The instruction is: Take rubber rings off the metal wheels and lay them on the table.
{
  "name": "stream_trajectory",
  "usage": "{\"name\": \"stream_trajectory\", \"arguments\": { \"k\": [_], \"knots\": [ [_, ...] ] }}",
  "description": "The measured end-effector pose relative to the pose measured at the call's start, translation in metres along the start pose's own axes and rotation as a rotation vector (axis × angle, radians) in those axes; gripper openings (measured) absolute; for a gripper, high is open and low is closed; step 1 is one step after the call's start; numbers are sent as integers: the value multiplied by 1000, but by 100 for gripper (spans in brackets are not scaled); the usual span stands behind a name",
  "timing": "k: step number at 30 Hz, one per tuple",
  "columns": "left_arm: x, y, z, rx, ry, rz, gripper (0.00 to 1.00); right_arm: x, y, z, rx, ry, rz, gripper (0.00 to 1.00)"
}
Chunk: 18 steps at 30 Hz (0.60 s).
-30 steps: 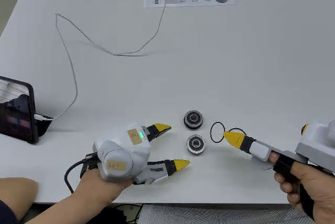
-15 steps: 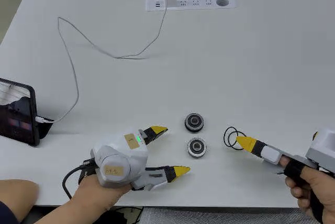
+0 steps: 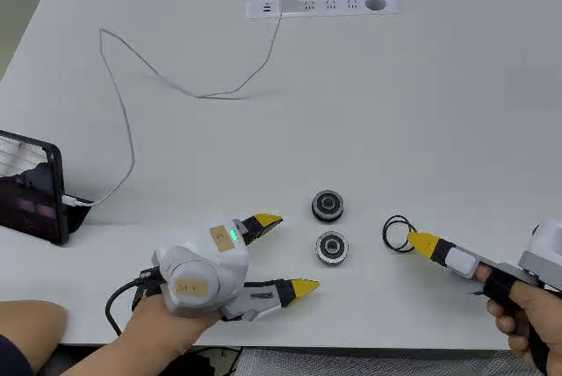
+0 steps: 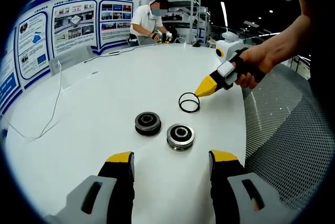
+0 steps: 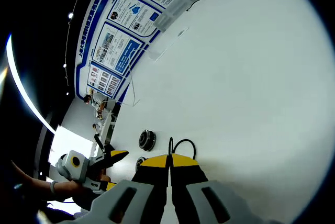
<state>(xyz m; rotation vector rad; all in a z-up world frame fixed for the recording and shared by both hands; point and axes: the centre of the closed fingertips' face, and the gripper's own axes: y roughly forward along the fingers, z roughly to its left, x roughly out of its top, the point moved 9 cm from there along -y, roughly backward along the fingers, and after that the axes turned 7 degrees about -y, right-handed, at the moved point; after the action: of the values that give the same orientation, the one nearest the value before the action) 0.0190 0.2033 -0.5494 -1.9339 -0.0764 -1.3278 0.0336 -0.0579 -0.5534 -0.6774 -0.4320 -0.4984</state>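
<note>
Right gripper (image 3: 423, 243) has carried the rubber rings (image 3: 398, 234) rightward, clear of the metal wheels (image 3: 332, 247), clenched on them; left gripper (image 3: 287, 252) waits released.

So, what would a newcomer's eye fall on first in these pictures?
Two round metal wheels sit close together near the front edge of the white table. Right of them the right gripper, fingers closed, pinches a thin black rubber ring; the left gripper is open on their other side.
</note>
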Motion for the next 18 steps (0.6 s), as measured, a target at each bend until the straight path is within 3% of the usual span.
{"name": "stream_trajectory", "arguments": {
  "k": [13,18],
  "knots": [
    [0,0,-1,-1,1,5,57,0,0,-2,-95,-232,68,9],
    [-1,0,0,-2,2,5,57,1,0,-5,-111,-285,80,11]
  ]
}}
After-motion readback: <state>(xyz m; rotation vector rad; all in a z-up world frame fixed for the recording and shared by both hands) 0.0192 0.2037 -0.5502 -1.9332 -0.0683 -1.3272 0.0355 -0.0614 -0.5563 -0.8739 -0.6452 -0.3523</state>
